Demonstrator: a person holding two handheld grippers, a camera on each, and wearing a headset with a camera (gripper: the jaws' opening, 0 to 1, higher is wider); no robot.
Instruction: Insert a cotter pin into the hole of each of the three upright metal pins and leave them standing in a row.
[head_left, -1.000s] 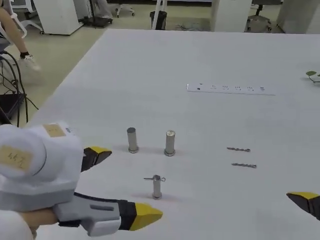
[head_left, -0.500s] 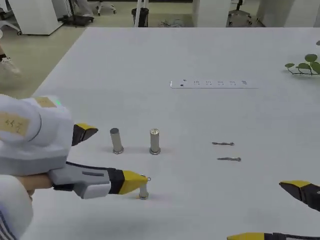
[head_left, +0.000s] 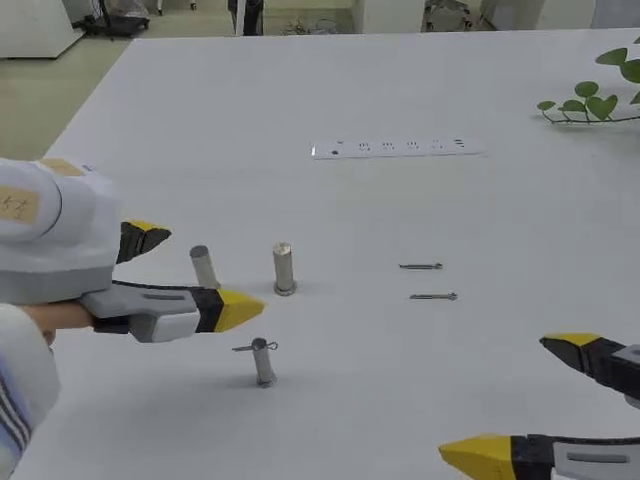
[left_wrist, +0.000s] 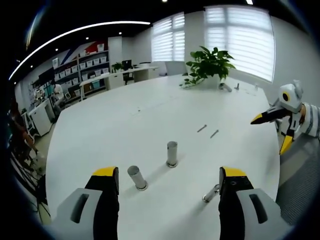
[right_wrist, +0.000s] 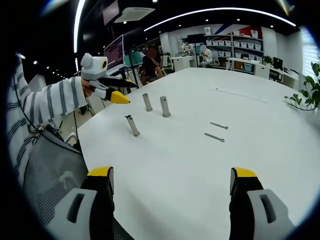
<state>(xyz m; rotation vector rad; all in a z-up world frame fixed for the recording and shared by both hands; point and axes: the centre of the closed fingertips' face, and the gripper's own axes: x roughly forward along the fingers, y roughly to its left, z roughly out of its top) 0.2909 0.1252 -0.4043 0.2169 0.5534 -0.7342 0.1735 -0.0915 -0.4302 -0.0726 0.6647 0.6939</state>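
Now my left gripper (left_wrist: 168, 175) and right gripper (right_wrist: 171, 174) gape empty; swinging the left near the pins (head_left: 284, 270) could topple one, I judge.

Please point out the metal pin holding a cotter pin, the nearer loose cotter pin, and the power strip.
fitted metal pin (head_left: 264, 368): head view, its shaft.
nearer loose cotter pin (head_left: 432, 296): head view, middle.
power strip (head_left: 395, 149): head view, its top.

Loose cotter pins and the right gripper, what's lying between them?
Nothing; in the head view, bare table separates the loose cotter pins from the right gripper.
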